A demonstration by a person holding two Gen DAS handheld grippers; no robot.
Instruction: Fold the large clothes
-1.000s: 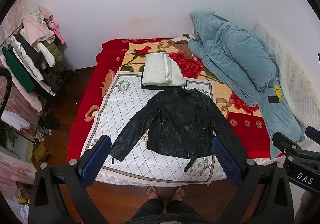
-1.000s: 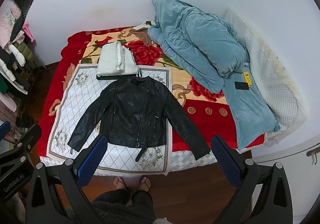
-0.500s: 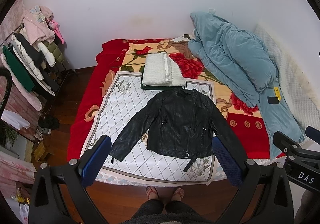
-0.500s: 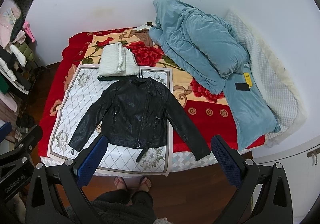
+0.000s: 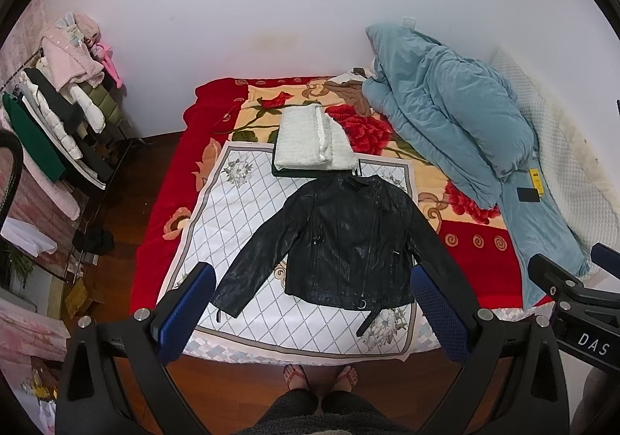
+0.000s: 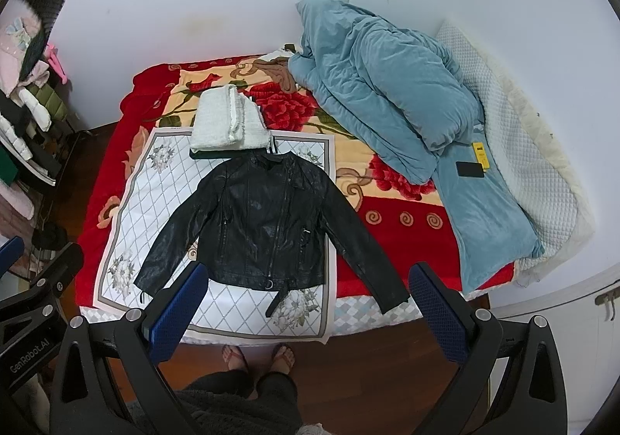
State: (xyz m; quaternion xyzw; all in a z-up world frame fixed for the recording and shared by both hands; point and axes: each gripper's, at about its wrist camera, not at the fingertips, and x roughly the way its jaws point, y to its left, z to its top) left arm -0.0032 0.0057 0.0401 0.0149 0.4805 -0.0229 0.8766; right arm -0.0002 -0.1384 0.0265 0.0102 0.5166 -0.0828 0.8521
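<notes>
1. We held both tools high over the foot of the bed (image 5: 162, 225), and the black leather jacket (image 5: 348, 241) lay flat ahead of and below us, front side up, on the white diamond-patterned cloth (image 5: 240, 202).
2. The jacket's long axis ran away from us: collar at the far end, just touching the folded white garment (image 5: 310, 142), and hem at the near end, towards our feet.
3. Its 2 sleeves splayed out and down to either side. One cuff pointed at our left hand-held gripper (image 5: 310, 303), the other reached off the cloth onto the red blanket (image 6: 387, 210) towards our right hand-held gripper (image 6: 306, 303).
4. Left hand-held gripper: fingers spread wide, nothing between them. Right hand-held gripper: the same, wide apart and empty.
5. Neither touched the jacket; both hung well apart from it.
6. Our judgement: each side was nearer its own sleeve, so a sleeve-in fold looked like the natural opener, the left taking the left cuff.
7. The count: 1 jacket to fold, 1 folded white garment already stacked on something dark green, 1 heaped blue quilt (image 6: 387, 86), 1 black phone (image 6: 469, 168) beside 1 yellow item (image 6: 481, 156).
</notes>
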